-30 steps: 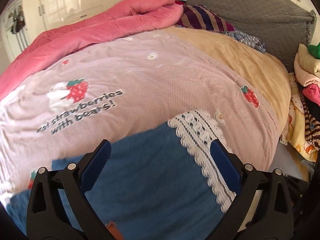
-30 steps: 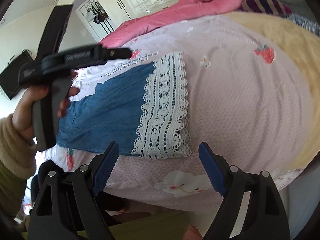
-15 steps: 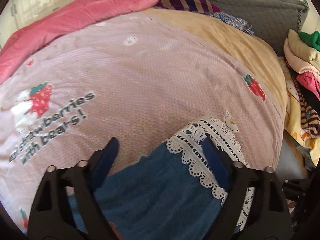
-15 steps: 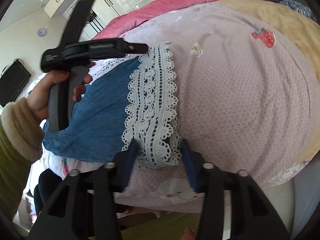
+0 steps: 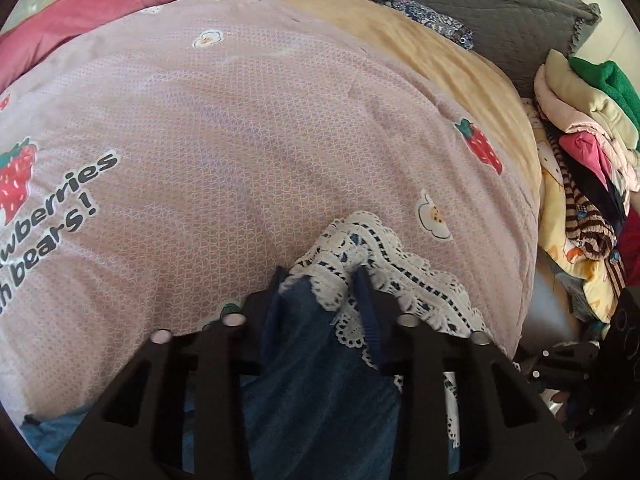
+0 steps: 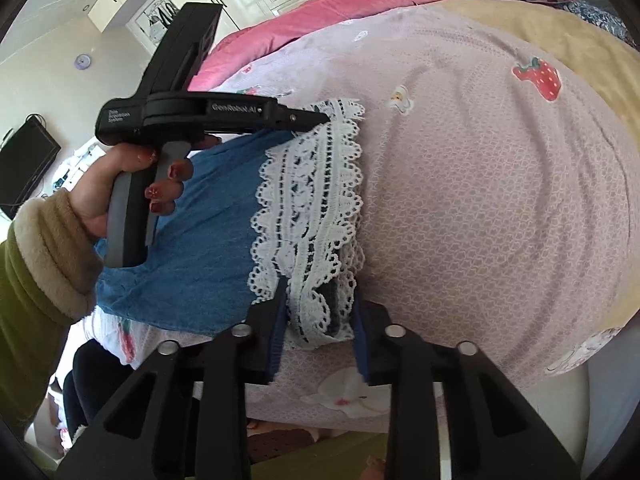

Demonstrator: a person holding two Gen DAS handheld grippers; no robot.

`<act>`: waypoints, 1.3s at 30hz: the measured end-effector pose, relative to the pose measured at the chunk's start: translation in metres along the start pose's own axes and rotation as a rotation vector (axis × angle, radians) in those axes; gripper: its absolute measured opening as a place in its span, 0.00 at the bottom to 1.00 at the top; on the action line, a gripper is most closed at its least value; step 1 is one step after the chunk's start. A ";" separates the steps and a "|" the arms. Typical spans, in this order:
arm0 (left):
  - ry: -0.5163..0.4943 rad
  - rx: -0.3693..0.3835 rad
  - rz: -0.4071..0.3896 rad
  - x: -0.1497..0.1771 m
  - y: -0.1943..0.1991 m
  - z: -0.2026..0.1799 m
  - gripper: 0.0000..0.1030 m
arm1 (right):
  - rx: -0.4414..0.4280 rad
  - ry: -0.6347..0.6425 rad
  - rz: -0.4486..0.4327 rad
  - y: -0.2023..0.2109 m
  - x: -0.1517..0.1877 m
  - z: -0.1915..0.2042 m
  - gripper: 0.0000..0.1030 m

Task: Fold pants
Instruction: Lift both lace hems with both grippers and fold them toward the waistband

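Pants (image 6: 208,220), denim with lace hem (image 6: 316,200), flat on bed (image 6: 500,200). Left claw (image 5: 320,292) and right claw (image 6: 318,312), just closing, clamp far and near hem corners. Next, I judge: lift together, fold leftward toward the waist.

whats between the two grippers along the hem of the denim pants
In the right wrist view, only the white lace hem of the pants runs from the left gripper to the right gripper, each pinching one corner; nothing else lies there.

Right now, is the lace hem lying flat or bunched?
Bunched at both ends: the lace hem puckers where the left gripper and right gripper pinch it.
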State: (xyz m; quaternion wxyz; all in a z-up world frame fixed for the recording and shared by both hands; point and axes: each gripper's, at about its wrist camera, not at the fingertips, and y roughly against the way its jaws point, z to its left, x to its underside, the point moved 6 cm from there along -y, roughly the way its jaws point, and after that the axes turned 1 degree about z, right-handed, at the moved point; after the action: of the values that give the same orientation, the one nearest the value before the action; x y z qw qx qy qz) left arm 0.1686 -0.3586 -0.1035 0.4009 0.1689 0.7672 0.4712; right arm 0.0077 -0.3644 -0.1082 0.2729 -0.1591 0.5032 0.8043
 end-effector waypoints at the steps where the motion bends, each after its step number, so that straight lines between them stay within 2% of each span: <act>1: 0.000 0.002 -0.007 0.001 0.003 0.002 0.15 | -0.007 0.000 -0.009 0.006 -0.001 -0.002 0.21; 6: 0.041 0.066 -0.078 0.001 0.026 0.014 0.10 | -0.037 0.040 -0.067 0.022 -0.012 0.014 0.20; 14: 0.118 0.180 -0.249 0.005 0.078 0.040 0.09 | -0.106 0.148 -0.110 0.029 -0.032 0.064 0.20; 17: 0.167 0.222 -0.315 0.013 0.099 0.056 0.09 | -0.133 0.203 -0.112 0.024 -0.040 0.090 0.20; 22: 0.260 0.250 -0.408 0.038 0.132 0.097 0.09 | -0.175 0.296 -0.098 0.005 -0.047 0.139 0.20; 27: 0.351 0.253 -0.449 0.070 0.150 0.133 0.10 | -0.216 0.400 -0.061 -0.021 -0.042 0.190 0.20; 32: 0.511 0.182 -0.459 0.105 0.158 0.175 0.22 | -0.249 0.479 0.023 -0.058 -0.024 0.225 0.20; 34: 0.567 0.172 -0.464 0.118 0.161 0.189 0.40 | -0.243 0.506 0.058 -0.072 -0.012 0.234 0.20; 39: 0.659 0.164 -0.492 0.141 0.177 0.207 0.49 | -0.258 0.538 0.108 -0.088 0.009 0.248 0.22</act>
State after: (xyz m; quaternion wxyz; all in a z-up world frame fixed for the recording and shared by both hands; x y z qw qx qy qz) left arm 0.2200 -0.0587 -0.0648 0.2198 -0.1480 0.9069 0.3277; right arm 0.0580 -0.1099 -0.0664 0.0639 -0.3729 0.4588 0.8040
